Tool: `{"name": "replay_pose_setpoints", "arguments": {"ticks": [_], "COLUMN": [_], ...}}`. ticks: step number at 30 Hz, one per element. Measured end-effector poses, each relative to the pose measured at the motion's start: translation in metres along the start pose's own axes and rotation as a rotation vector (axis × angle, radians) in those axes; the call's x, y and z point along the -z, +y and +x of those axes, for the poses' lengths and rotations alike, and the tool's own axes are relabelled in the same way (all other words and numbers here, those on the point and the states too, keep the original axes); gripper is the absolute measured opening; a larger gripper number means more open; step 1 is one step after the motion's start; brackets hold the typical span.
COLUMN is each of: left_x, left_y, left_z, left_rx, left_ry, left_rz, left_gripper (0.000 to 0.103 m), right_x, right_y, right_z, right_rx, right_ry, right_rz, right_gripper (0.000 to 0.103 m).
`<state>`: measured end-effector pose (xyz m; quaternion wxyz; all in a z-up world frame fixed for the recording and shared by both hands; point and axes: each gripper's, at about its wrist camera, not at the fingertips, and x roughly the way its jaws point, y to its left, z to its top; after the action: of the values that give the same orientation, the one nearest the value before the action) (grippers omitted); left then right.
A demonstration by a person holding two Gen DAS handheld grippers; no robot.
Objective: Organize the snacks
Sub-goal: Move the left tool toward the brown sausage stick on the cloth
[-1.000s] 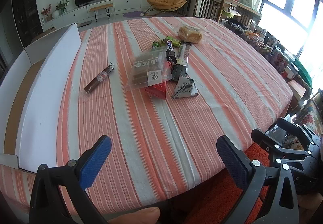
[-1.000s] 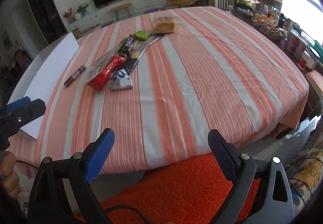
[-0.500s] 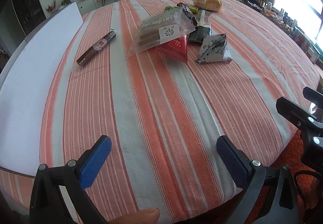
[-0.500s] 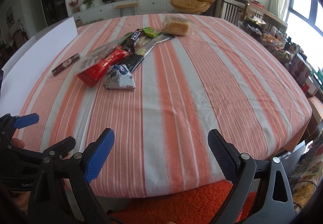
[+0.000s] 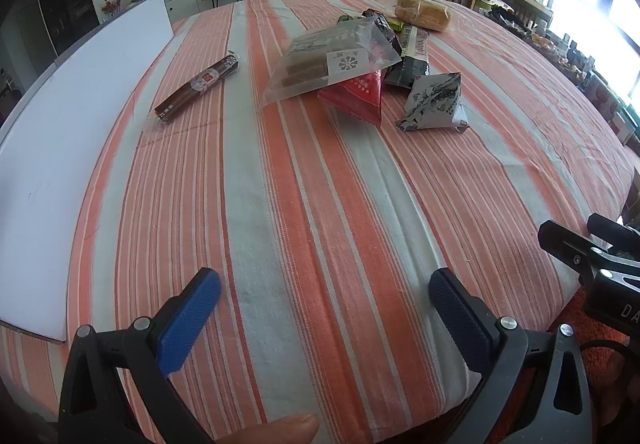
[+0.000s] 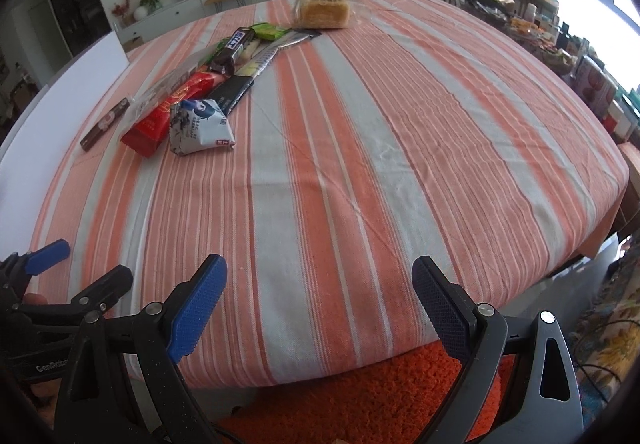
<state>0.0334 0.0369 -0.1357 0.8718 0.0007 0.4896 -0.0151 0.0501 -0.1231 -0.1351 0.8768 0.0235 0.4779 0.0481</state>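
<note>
A heap of snacks lies far ahead on the striped tablecloth: a clear bag of brown slabs (image 5: 332, 58), a red packet (image 5: 358, 96), a white-and-blue triangular pack (image 5: 436, 102) (image 6: 198, 126), dark bars (image 6: 232, 52), a green packet (image 6: 270, 31) and a wrapped loaf (image 5: 422, 14) (image 6: 324, 11). Apart to the left lies a brown stick (image 5: 200, 86) (image 6: 106, 122). My left gripper (image 5: 324, 294) hovers open over the near table, with nothing between its blue pads. My right gripper (image 6: 320, 286) is open too, at the table's front edge.
A white flat box (image 5: 64, 148) runs along the table's left side. An orange rug (image 6: 360, 396) lies below the front edge. Chairs and a cluttered side table (image 6: 560, 44) stand at the right. Bare cloth (image 6: 400, 148) fills the middle and right.
Both grippers have moved forward and up over the table, so the snacks look nearer. Neither gripper's opening has changed.
</note>
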Motion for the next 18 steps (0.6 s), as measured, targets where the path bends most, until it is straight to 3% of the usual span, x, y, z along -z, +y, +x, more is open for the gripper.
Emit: {"name": "replay_pose_setpoints", "arguments": {"ticks": [18], "left_x": [-0.0028], "left_y": [-0.0006], "left_z": [0.0025], "left_rx": [-0.006], "left_ry": [0.017], "left_rz": [-0.006], "left_gripper": [0.103], "right_x": [0.0009], "right_y": [0.0010], "right_z": [0.0012], "right_rx": [0.003], "right_ry": [0.011], "right_rz": [-0.007], "right_gripper": [0.097]}}
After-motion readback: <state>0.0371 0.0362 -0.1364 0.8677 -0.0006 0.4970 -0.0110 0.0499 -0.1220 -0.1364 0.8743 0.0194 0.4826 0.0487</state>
